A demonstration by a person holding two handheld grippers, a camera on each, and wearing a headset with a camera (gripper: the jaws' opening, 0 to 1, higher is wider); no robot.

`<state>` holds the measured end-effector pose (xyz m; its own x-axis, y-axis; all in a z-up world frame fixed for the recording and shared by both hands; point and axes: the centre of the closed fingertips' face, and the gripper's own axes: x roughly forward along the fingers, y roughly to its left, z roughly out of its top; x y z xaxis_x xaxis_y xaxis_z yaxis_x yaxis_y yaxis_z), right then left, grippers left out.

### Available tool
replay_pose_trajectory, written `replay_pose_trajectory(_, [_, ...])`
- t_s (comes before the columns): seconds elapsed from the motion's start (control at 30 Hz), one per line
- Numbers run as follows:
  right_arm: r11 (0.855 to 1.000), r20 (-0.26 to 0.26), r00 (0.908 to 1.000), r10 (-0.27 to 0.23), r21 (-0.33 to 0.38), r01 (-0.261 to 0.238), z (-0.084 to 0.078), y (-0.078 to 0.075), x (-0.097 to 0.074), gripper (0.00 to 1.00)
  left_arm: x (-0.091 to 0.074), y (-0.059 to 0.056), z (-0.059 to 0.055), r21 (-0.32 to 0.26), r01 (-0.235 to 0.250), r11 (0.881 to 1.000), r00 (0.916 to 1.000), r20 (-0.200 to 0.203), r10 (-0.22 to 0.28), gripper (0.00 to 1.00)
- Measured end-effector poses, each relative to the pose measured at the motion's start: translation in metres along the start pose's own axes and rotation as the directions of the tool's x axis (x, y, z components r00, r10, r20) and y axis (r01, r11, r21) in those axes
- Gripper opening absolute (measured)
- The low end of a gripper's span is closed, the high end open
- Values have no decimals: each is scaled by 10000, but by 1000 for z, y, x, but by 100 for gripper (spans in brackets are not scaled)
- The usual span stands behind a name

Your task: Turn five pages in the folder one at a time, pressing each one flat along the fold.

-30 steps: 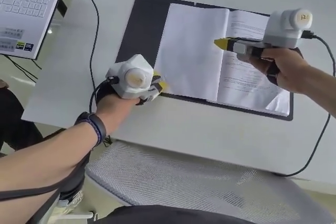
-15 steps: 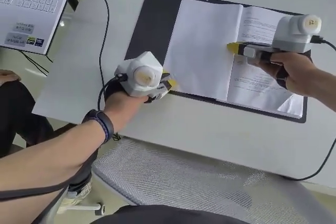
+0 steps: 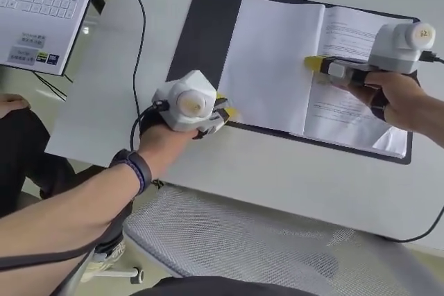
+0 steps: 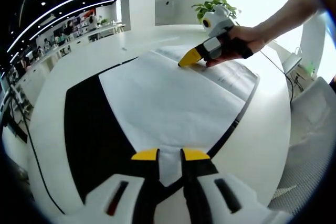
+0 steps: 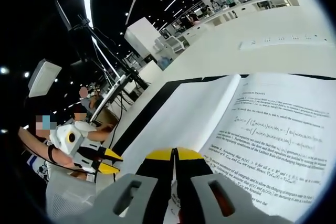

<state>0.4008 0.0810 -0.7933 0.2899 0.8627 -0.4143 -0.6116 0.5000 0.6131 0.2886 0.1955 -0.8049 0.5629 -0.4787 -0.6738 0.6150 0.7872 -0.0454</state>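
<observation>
At the near edge of the white worktop (image 3: 277, 171), the left gripper (image 4: 169, 155) was set at the near left corner of the blank turned page (image 3: 267, 60); its fingers (image 4: 144, 155) were held a little apart, with the page's edge seen in the gap and no clamp on the paper made out; the black folder (image 3: 198, 25) lay open under it, flat on the worktop, with its cover bare to the left of the page.

Beyond that, the fold (image 3: 310, 102) was seen to run away from the person, near to far, leaning slightly right at the far end; the printed page (image 3: 340, 109) lay to its right; the right gripper (image 3: 313, 64) was laid across that printed page, crosswise to the fold, with its fingers brought together and their tip set on the fold about midway along; the right gripper was therefore judged much the nearer for a pressing stroke, which would be drawn along the fold's length toward the near edge.

Against the earlier frames, the whole head view was shifted by the camera; the left gripper was kept at the same corner; the right gripper's tip was judged to have been moved only slightly along the fold, toward the person.
</observation>
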Motion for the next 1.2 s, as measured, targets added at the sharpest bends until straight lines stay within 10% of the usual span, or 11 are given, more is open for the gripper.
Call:
replay_pose_trajectory(0.83, [9895, 1365, 9891, -557, 1399, 364, 64, -69, 33, 0, 0, 1, -2, -201, -17, 9998, 10000, 39, 18, 16])
replay_pose_trajectory(1.2, [9782, 1986, 9748, -1016, 1981, 616, 83, -74, 35, 0, 1, -1, -2, -388, -31, 9992, 10000, 93, 35, 17])
